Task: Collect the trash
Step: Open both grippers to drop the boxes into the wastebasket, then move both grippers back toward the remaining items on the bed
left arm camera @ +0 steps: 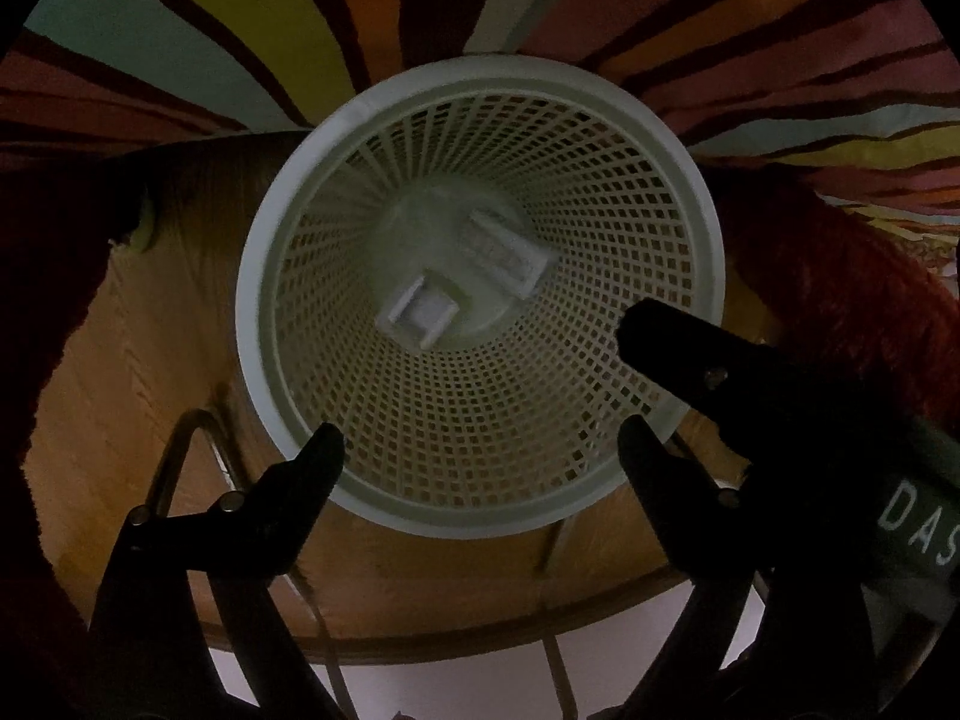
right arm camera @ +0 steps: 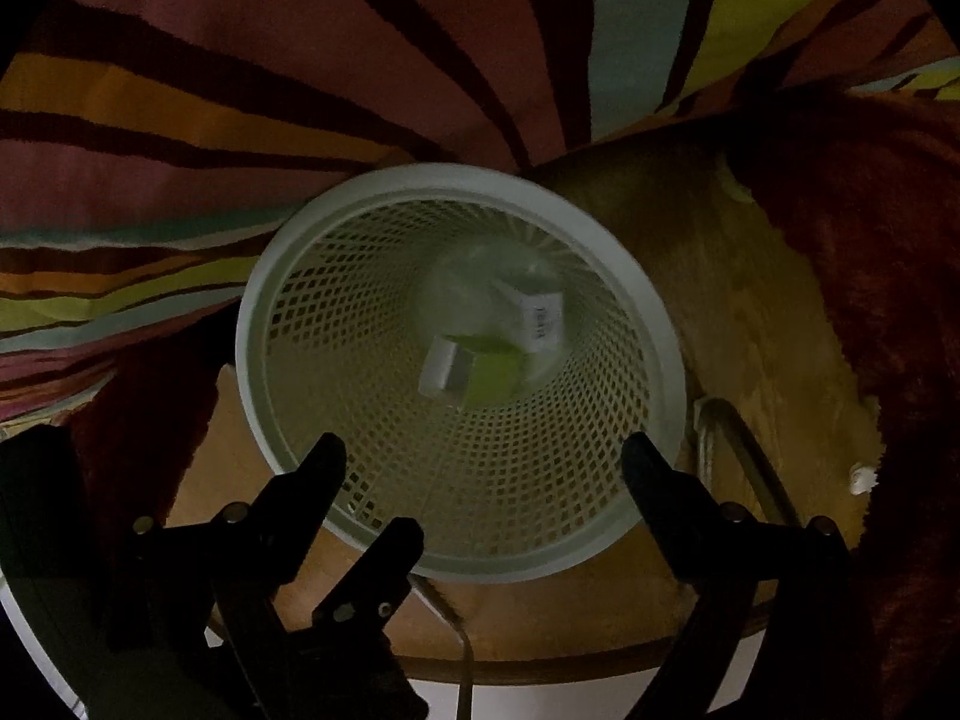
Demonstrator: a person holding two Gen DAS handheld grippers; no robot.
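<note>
Although the light is dim, two pieces of trash show plainly at the bottom of the white lattice wastebasket (left arm camera: pixel 480 300): a small white box (left arm camera: pixel 420 313) lying open side up, and a flat printed packet (left arm camera: pixel 503 252) just beside it, nearer the far wall; in the right wrist view the same box (right arm camera: pixel 447 373) shows a green face, and the packet (right arm camera: pixel 540 321) lies beyond it; whether the two touch is hard to say. Both lie loose on the basket floor, well below the rim, held by nothing. The left gripper (left arm camera: pixel 480 438) hangs over the near rim, jaws spread wide and empty; the right gripper (right arm camera: pixel 483 450) stands the same way, released, with nothing between its fingers. Each points steeply down into the mouth, so the trash lies straight ahead and below both; one tip of the right gripper reaches over the rim in the left wrist view, yet neither hand looks clearly nearer. The basket's long axis runs upright, along the line the tongs point. It stands on a wooden floor (left arm camera: pixel 150 360) beside a striped rug (left arm camera: pixel 240 12); the drop appears done, and I judge the next move to be a lift straight up, clear of the rim.
</note>
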